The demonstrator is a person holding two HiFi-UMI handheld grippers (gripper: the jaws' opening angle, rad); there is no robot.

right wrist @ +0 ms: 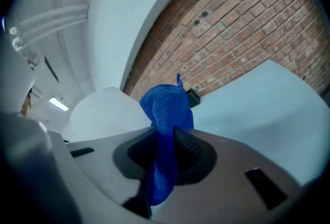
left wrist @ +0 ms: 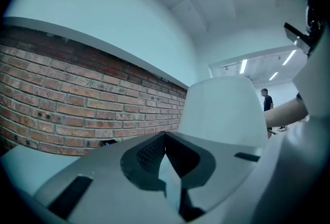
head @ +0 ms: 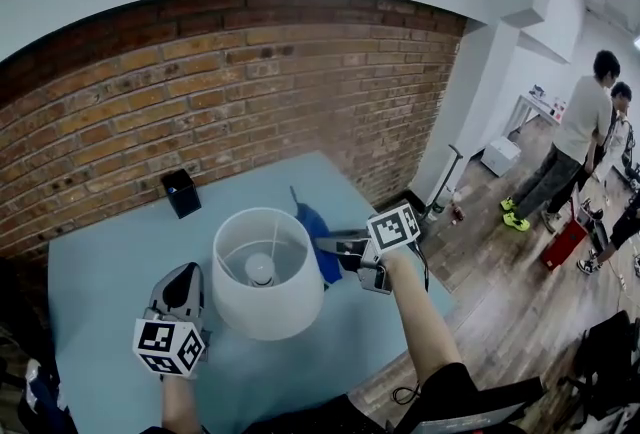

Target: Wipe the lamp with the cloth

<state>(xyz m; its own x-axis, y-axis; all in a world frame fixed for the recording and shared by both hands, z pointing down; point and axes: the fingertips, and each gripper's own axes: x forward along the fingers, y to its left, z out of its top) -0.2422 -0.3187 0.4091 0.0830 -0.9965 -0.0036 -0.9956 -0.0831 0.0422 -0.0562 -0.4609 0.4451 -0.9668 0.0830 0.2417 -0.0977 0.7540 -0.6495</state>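
Just right of the lamp (head: 268,272) at mid-worktop (head: 110,252), the right tool (head: 330,247) is clamping the blue cloth (head: 315,232), with the upright shade sitting just beside it on its left; the left tool (head: 183,284) is hovering pinched together, empty, at the lamp's near left.
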